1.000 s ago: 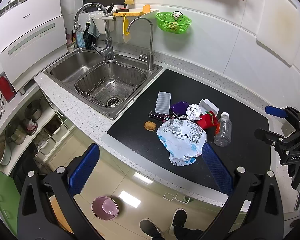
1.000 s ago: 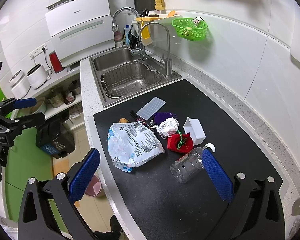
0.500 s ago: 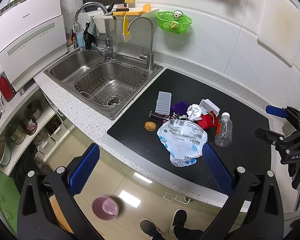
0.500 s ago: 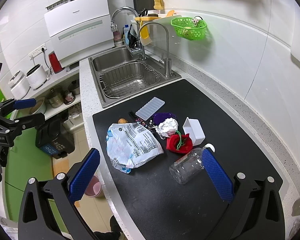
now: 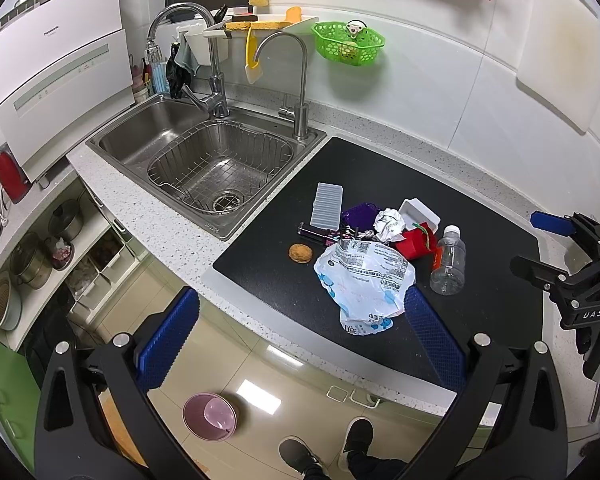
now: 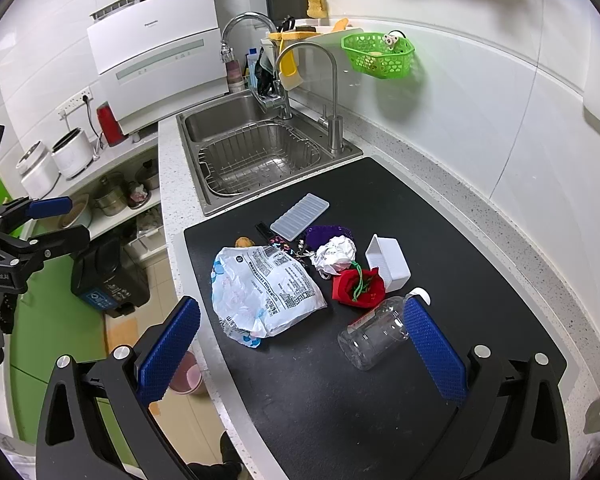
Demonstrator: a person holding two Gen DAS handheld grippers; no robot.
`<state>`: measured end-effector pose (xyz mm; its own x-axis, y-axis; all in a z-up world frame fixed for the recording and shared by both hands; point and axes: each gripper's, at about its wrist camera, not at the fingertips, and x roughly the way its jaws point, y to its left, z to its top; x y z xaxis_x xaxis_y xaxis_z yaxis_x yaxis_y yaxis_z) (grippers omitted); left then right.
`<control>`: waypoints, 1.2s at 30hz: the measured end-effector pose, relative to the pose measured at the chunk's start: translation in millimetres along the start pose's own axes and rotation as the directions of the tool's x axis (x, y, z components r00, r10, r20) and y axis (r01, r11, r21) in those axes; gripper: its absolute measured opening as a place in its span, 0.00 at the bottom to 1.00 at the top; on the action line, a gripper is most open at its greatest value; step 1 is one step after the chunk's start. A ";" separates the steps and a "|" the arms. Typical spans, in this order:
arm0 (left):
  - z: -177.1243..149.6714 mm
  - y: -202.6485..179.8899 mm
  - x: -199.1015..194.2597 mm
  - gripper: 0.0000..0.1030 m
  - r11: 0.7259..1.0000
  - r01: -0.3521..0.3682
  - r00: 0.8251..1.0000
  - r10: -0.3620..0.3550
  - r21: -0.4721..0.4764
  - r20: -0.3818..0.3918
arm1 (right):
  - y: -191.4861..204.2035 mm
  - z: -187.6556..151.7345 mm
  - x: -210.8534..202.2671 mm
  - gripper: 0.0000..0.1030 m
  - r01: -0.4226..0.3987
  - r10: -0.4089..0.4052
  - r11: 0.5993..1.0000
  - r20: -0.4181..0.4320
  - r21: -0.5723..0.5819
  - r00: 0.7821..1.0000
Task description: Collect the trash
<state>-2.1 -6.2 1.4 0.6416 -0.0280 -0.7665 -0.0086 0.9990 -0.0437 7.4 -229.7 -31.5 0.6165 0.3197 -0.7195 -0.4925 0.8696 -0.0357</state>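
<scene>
A pile of trash lies on the black mat (image 5: pixel 380 176). It holds a white printed plastic bag (image 5: pixel 364 280) (image 6: pixel 264 284), a clear empty bottle (image 5: pixel 448 264) (image 6: pixel 376 330) on its side, a red pouch (image 6: pixel 358 286), a crumpled paper ball (image 6: pixel 336 254), a white box (image 6: pixel 390 262), a purple item (image 6: pixel 328 234), a ribbed translucent lid (image 6: pixel 300 216) and a brown cookie (image 5: pixel 300 253). My left gripper (image 5: pixel 300 332) hovers open off the counter's front edge, near the bag. My right gripper (image 6: pixel 300 344) is open above the mat, its right finger by the bottle's neck.
A steel sink (image 5: pixel 220 160) with a wire basket and two taps lies left of the mat. A black bin (image 6: pixel 108 276) and a pink bowl (image 5: pixel 210 420) stand on the floor below the counter. A person's shoes (image 5: pixel 324 452) show at the bottom edge.
Both views have shifted only slightly. Nothing on the mat has moved and both grippers stay open.
</scene>
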 end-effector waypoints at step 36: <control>4.5 -6.0 56.2 0.97 1.000 -0.004 0.998 0.004 -0.010 -0.055 | -26.4 -7.3 21.4 0.95 -0.035 0.037 0.996 -0.031 0.084 0.999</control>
<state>37.4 -13.6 -38.5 0.5981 -0.0260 -0.8010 -0.0195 0.9987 -0.0469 29.1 -248.5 -50.9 0.5785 0.3401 -0.7414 -0.4599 0.8867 0.0480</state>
